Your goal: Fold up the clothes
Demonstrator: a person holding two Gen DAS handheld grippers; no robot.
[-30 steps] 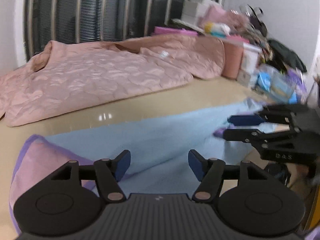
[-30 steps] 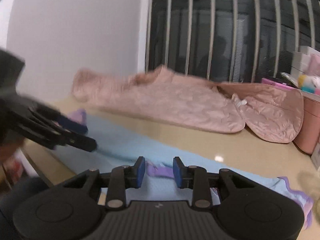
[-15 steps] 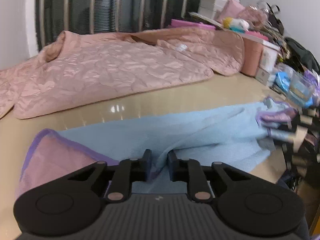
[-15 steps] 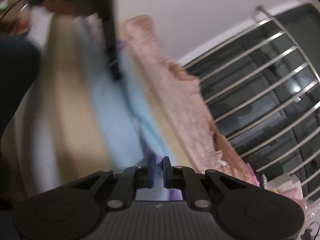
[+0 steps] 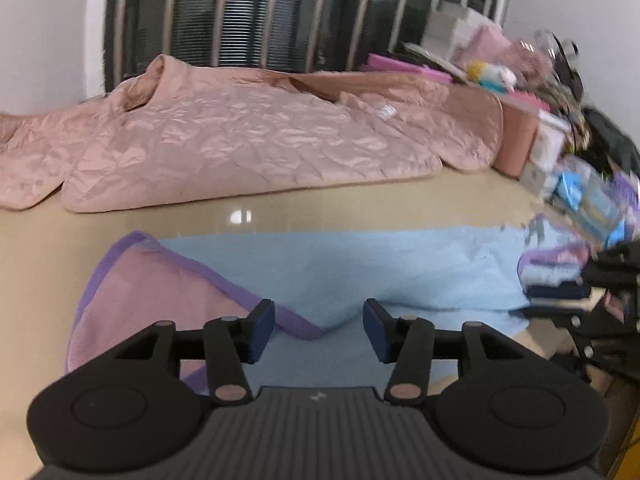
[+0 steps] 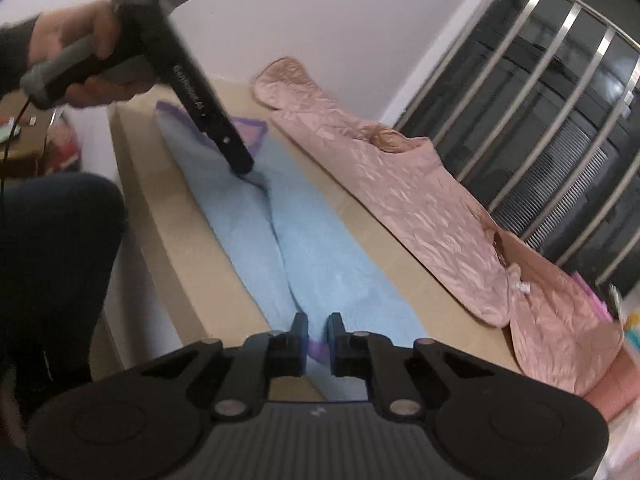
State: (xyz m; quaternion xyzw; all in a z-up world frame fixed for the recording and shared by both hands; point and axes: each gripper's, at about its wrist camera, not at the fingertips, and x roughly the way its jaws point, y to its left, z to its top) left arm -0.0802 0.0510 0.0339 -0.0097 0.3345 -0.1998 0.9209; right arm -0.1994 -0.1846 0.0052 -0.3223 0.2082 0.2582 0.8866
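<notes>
Nearest your right gripper, the jaws pinch the purple-bound end of the blue garment, which lies stretched along the tan table. Your left gripper has its jaws spread, hovering over the cloth beside the folded-back pink lining. Judge the fabric light, soft and limp; grip at the purple hem, where it will likely hold best. Beyond, a bare strip of table gives working room before the pink quilt. Keep clear of the near table edge.
</notes>
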